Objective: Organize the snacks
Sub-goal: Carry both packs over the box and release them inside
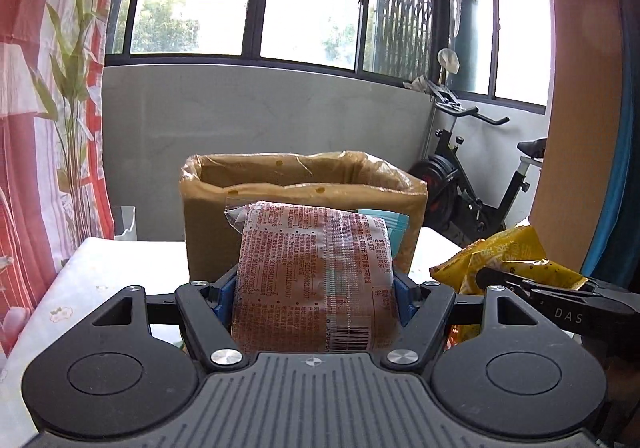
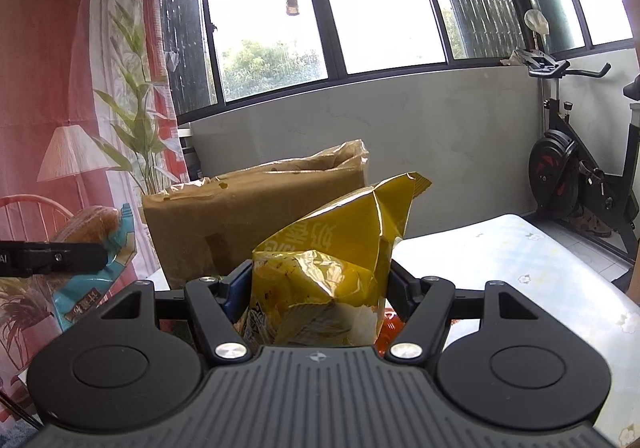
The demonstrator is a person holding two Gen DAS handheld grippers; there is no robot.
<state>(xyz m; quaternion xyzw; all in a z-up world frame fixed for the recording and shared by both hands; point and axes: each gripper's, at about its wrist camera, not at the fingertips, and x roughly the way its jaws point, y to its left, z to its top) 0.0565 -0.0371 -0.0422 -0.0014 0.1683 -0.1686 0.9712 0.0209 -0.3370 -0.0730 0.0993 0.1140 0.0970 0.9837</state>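
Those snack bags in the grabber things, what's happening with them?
A person is sorting snacks with a hand-held gripper in each hand. The left gripper holds a clear packet with red print between its fingers. The right gripper holds a yellow snack bag. Both packets are held up in front of a plastic-lined cardboard box on the table, not yet inside it.

Both wrist views closely face the cardboard box (image 1: 304,215).
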